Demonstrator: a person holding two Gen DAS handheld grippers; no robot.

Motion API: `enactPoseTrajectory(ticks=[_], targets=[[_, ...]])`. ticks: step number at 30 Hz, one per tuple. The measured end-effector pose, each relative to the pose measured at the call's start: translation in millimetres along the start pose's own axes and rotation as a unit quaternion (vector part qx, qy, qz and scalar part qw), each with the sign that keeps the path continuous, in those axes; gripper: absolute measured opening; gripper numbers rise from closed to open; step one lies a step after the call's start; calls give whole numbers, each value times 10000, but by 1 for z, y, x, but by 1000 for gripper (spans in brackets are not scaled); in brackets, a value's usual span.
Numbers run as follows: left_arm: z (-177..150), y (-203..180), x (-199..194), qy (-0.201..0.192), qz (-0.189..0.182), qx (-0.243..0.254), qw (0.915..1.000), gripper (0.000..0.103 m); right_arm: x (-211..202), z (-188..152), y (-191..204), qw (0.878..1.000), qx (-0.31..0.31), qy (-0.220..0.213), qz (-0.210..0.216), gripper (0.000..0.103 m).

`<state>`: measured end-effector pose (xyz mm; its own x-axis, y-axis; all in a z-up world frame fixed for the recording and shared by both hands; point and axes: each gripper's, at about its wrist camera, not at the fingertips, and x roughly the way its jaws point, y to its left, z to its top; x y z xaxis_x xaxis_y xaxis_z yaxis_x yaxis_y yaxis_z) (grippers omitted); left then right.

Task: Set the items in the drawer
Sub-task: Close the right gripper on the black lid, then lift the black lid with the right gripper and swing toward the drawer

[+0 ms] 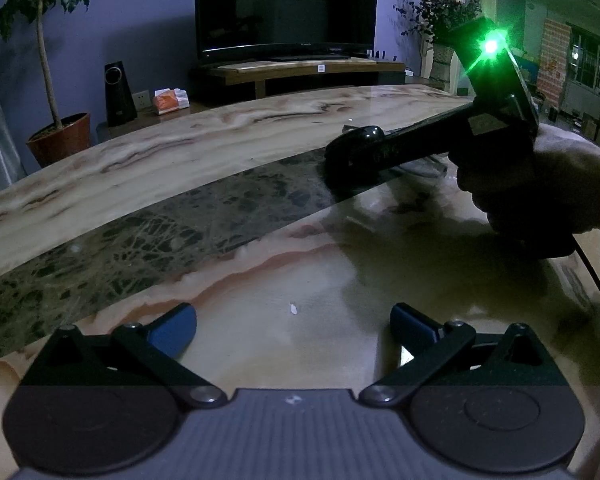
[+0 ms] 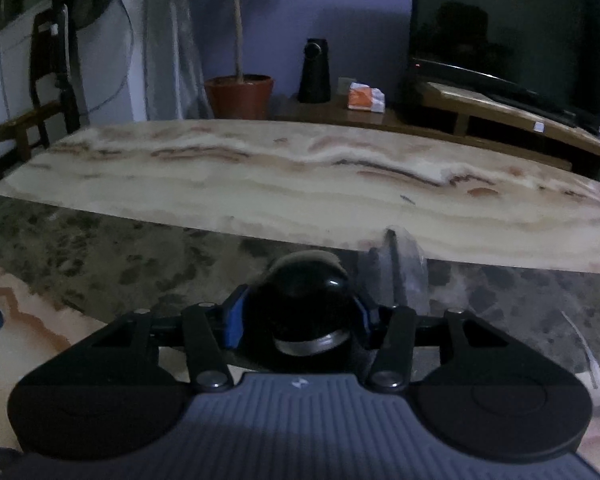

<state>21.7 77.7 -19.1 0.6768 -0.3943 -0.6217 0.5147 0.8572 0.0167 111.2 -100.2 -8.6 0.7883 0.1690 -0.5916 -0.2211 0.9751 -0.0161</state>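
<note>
- My right tool (image 2: 298,320) has a black glossy rounded item (image 2: 306,300) between its blue pads (image 2: 233,320); pads look pressed on both sides, so I judge it gripped. Item sits right at the tool tips, low over the dark band of the desk (image 2: 140,264).
- Can't tell what the item is: dome-shaped, shiny, with a silvery ring at the near end.
- Handling guess: hard, smooth shell, likely slippery; rounded sides give pads little flat to bite, so it could squirt out. Best hold is across the widest part, as now. Looks light to medium, not soft.
- Just right of the tool tips lies a clear crinkly plastic wrapper (image 2: 400,268), touching or nearly touching the item; flimsy, could snag.
- My left tool (image 1: 294,328) is wide open, nothing between the pads, bare desk ahead of it.
- From the left view, right tool is ahead and to the right, green light (image 1: 491,46) on.
- No drawer in view.
- Writing: none readable; TV (image 1: 286,8) logo too small, orange tissue pack (image 1: 171,100) print blurred.
</note>
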Motion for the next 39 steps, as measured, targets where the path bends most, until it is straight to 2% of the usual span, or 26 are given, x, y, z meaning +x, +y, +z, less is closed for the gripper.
enactPoseTrajectory(ticks=[5, 11, 15, 20, 25, 31, 35, 39], targets=[[0, 0, 0, 0, 0, 0, 10000, 103, -2, -2, -2, 10000, 31, -17, 12, 46], [0, 0, 0, 0, 0, 0, 10000, 103, -17, -5, 3, 9987, -96, -493, -31, 46], [0, 0, 0, 0, 0, 0, 10000, 103, -30, -10, 1, 9974, -78, -708, 124, 46], [0, 0, 0, 0, 0, 0, 10000, 103, -48, -20, -4, 9969, -48, -742, 241, 46], [0, 0, 0, 0, 0, 0, 10000, 103, -87, -28, -19, 9963, -31, -783, 345, 46], [0, 0, 0, 0, 0, 0, 10000, 103, -162, -39, -42, 9931, -45, -1037, 540, 46], [0, 0, 0, 0, 0, 0, 10000, 103, -207, -66, -53, 9913, -4, -1155, 627, 46], [0, 0, 0, 0, 0, 0, 10000, 103, -232, -103, -70, 9904, 331, -1146, 698, 46]])
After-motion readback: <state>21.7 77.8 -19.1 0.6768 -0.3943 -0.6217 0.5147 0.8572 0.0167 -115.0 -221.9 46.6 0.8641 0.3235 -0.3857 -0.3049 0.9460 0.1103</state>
